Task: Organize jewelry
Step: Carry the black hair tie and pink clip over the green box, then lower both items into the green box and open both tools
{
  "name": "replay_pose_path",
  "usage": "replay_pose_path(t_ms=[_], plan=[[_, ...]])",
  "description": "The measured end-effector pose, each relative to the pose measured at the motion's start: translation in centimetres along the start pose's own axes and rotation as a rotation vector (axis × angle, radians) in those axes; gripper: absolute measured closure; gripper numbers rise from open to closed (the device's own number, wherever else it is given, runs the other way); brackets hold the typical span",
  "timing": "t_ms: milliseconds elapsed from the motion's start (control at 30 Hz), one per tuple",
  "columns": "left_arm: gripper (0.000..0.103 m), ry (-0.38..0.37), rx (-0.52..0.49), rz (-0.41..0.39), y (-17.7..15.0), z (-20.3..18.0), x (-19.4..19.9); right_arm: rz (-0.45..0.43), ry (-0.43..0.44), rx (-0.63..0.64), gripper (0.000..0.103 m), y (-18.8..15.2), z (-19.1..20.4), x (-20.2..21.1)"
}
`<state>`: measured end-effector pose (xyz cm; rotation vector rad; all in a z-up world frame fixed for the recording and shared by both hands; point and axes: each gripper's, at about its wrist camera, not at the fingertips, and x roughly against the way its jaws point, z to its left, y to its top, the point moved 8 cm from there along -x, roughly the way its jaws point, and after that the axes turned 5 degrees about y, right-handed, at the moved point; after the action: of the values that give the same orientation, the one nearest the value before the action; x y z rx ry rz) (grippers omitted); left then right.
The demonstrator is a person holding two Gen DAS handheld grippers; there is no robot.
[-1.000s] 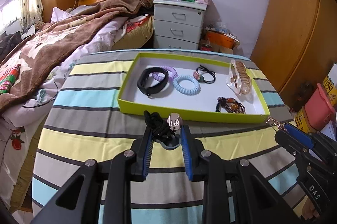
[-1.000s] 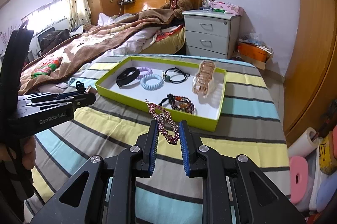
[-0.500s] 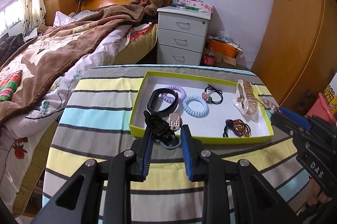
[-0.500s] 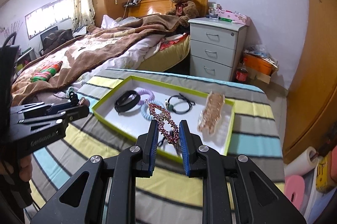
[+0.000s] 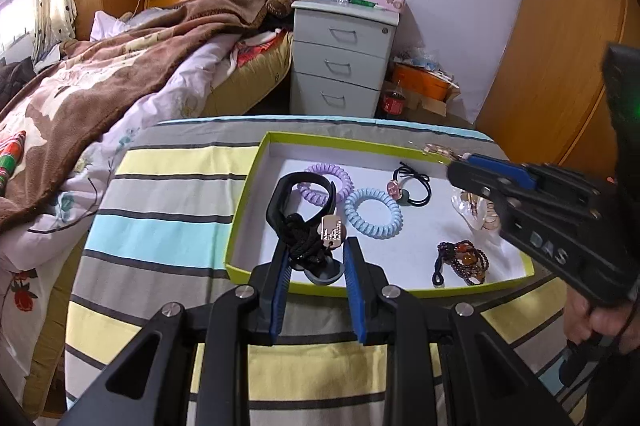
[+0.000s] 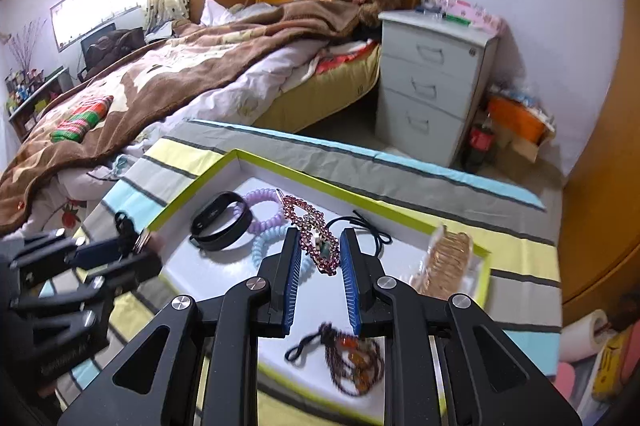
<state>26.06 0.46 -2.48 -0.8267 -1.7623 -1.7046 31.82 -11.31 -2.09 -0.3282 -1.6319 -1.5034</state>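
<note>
A green-rimmed white tray (image 5: 256, 181) (image 6: 192, 193) lies on the striped table. My left gripper (image 5: 316, 262) is shut on a black cord necklace with a silver tag (image 5: 331, 230), held over the tray's near left edge. My right gripper (image 6: 320, 258) is shut on a pink rhinestone hair clip (image 6: 308, 226), held above the tray's middle. In the tray lie a black band (image 6: 218, 220), a purple coil tie (image 5: 330, 181), a blue coil tie (image 5: 374, 211), a black hair tie (image 5: 414, 185), a beaded bracelet (image 5: 462, 262) and a gold claw clip (image 6: 444, 262).
The striped tablecloth (image 5: 168, 226) covers the table. A bed with a brown blanket (image 5: 100, 85) stands to the left, a grey nightstand (image 5: 340, 53) behind, wooden wardrobes (image 5: 560, 65) to the right. The right gripper's body (image 5: 560, 230) crosses the tray's right side in the left wrist view.
Both grippers have risen and moved forward from the table's near side to above the tray, each still holding its item.
</note>
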Motion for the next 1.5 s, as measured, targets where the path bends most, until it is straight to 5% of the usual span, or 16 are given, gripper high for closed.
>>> replay_pose_path(t_ms=[533,1500], plan=[[0.076,-0.008,-0.028,0.038,0.2,-1.8,-3.5,0.107,0.033,0.078,0.082,1.1,0.6,-6.1],[0.075,-0.003,-0.016,0.1,-0.7,-1.5,-5.4,0.187,0.031,0.104,0.082,0.4,-0.3,-8.9]])
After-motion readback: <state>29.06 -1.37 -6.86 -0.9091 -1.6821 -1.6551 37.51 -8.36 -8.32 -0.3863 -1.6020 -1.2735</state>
